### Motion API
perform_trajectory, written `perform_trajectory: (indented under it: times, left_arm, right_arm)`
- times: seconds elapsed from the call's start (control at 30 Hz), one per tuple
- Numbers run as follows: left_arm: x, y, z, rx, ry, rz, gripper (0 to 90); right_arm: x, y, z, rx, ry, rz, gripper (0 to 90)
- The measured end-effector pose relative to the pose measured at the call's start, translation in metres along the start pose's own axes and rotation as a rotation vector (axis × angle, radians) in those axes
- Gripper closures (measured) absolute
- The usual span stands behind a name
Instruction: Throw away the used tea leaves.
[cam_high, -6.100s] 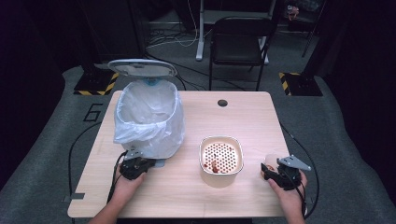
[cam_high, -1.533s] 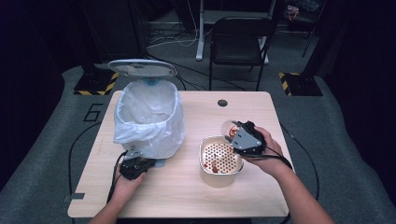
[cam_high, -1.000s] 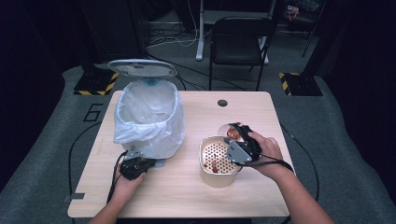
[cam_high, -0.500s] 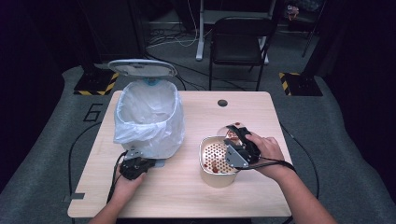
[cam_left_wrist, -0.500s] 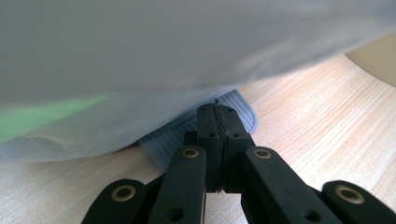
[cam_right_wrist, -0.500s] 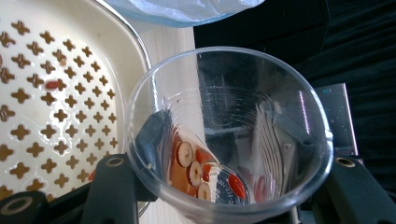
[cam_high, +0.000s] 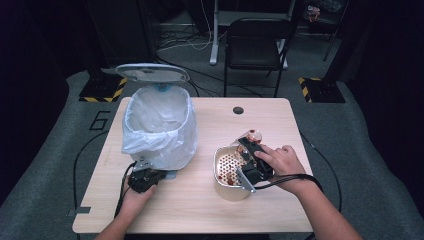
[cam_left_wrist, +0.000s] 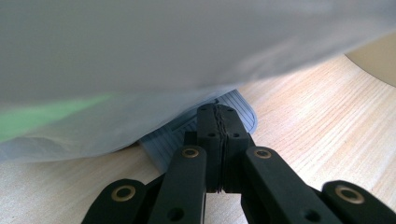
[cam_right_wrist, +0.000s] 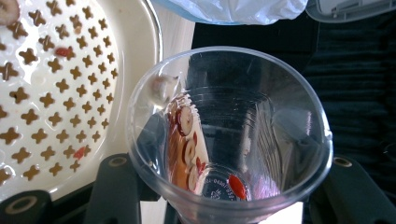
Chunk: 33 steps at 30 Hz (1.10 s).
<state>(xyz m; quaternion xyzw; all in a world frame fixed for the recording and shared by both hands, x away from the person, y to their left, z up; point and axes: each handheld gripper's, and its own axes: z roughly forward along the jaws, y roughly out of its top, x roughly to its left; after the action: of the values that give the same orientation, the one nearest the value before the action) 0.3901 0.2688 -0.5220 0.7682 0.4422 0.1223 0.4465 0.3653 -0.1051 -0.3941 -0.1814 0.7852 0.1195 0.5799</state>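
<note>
Tip further and slowly, mouth kept over the holes. The lined bin, at ten o'clock on the table, has its pedal under the tight-shut left gripper. The strainer bowl, four o'clock, holds scraps. The right gripper, just been closing, clamps the plastic cup, fruit slices stuck inside.

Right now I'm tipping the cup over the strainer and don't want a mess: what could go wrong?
1. Fruit slices cling to the wall of the clear plastic cup; they may stay stuck.
2. The cup's mouth sits at the strainer's rim, so pieces could drop outside onto the table.
3. The right gripper squeezes thin plastic, which could buckle.
</note>
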Motion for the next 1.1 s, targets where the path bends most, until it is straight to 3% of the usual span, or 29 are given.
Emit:
perform_trajectory:
  times: [0.27, 0.3, 0.33, 0.4, 0.5, 0.53, 0.6, 0.63, 0.67, 0.73, 0.77, 1.03, 1.07, 1.1]
  left_arm:
    - [0.000, 0.000, 0.000, -0.003, -0.001, -0.002, 89.2]
    - [0.000, 0.000, 0.000, -0.003, 0.000, -0.002, 89.2]
    - [0.000, 0.000, 0.000, 0.000, 0.000, 0.001, 89.1]
    - [0.000, 0.000, 0.000, -0.003, 0.000, -0.001, 89.1]
    - [0.000, 0.000, 0.000, 0.000, 0.000, 0.001, 89.1]
    - [0.000, 0.000, 0.000, -0.003, 0.000, -0.002, 89.1]
    - [0.000, 0.000, 0.000, 0.000, 0.000, 0.000, 89.1]
    - [0.000, 0.000, 0.000, 0.003, 0.001, 0.000, 89.2]
    - [0.000, 0.000, 0.000, 0.000, 0.000, 0.000, 89.2]
    - [0.000, 0.000, 0.000, 0.000, 0.000, 0.000, 89.1]
    - [0.000, 0.000, 0.000, 0.001, 0.001, 0.002, 89.1]
    - [0.000, 0.000, 0.000, 0.003, 0.002, 0.001, 89.2]
    - [0.000, 0.000, 0.000, 0.002, 0.002, 0.000, 89.2]
    - [0.000, 0.000, 0.000, 0.003, 0.002, 0.001, 89.2]
  right_arm:
    - [0.005, 0.007, -0.003, 0.017, -0.041, -0.150, 46.4]
    - [0.005, 0.008, -0.003, 0.018, -0.046, -0.186, 46.4]
    - [0.008, 0.010, -0.003, 0.026, -0.058, -0.189, 46.5]
    - [0.009, 0.013, -0.003, 0.027, -0.066, -0.273, 46.6]
    - [0.009, 0.016, -0.004, 0.020, -0.081, -0.358, 46.7]
    - [0.011, 0.016, -0.005, 0.032, -0.087, -0.353, 46.7]
    - [0.011, 0.017, -0.006, 0.039, -0.114, -0.405, 46.8]
    - [0.010, 0.018, -0.006, 0.043, -0.087, -0.423, 46.8]
    - [0.008, 0.019, -0.006, 0.036, -0.092, -0.466, 46.8]
    - [0.011, 0.018, -0.008, 0.047, -0.122, -0.450, 46.8]
    - [0.010, 0.019, -0.008, 0.044, -0.099, -0.459, 46.8]
    - [0.013, 0.018, -0.007, 0.045, -0.100, -0.495, 46.9]
    - [0.028, 0.016, -0.005, 0.034, -0.081, -0.295, 46.9]
    - [0.033, 0.016, -0.003, 0.010, -0.104, -0.230, 46.9]
